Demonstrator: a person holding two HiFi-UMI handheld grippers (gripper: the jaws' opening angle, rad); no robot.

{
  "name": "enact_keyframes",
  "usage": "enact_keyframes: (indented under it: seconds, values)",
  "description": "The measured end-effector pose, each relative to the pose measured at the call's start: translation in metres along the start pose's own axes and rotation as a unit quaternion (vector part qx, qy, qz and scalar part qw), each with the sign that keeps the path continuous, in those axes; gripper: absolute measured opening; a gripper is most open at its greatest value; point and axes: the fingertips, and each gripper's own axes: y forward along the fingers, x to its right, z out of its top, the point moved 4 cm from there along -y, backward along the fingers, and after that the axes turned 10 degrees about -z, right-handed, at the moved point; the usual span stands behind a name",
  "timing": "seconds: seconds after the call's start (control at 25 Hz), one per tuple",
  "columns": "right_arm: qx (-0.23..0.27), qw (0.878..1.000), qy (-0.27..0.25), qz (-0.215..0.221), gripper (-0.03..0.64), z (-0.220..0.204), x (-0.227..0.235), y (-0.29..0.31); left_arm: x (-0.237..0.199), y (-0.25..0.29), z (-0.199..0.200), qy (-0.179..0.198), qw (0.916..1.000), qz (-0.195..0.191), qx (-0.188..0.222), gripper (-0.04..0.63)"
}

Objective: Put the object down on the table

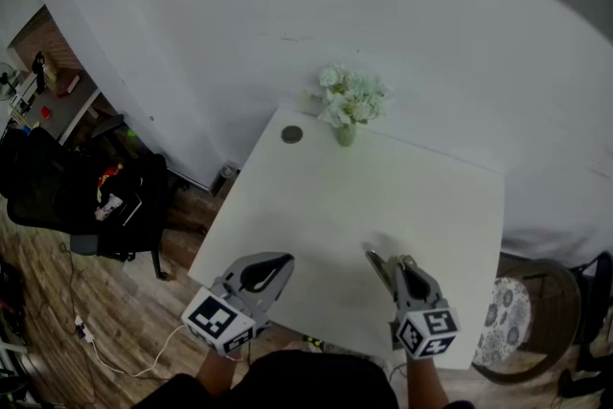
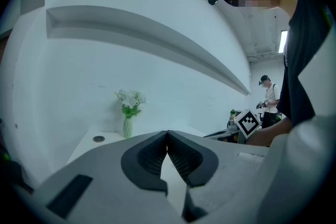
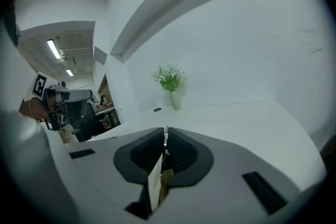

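Lower right, the right gripper (image 1: 385, 265) pinches a thin flat object (image 3: 156, 183) over the white surface (image 1: 383, 196); the left gripper (image 1: 283, 261) hangs closed, empty.

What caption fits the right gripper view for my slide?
Right gripper clamps a thin flat object over the white table, flower vase beyond.

The white table (image 1: 412, 206) is bare across its middle and near half, so there is wide room to pass there. At its far edge a vase of flowers (image 1: 349, 102) stands upright, with a round cap (image 1: 292, 135) set flat in the top just left of it. The wall (image 1: 402, 24) closes the space right behind both. Below the right gripper (image 1: 381, 261) and the thin flat object (image 3: 156, 186) in its jaws the top is bare. The left gripper (image 1: 281, 261) is well apart from it.
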Motion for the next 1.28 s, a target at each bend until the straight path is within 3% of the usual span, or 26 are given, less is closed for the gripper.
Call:
enact_keyframes:
  seconds: [1.28]
  values:
    - [-0.031,0.999,-0.009,-0.025,0.022,-0.036,0.001,-0.001,0.002,-0.018,-0.005,-0.002,1.0,0.003,-0.003,0.0]
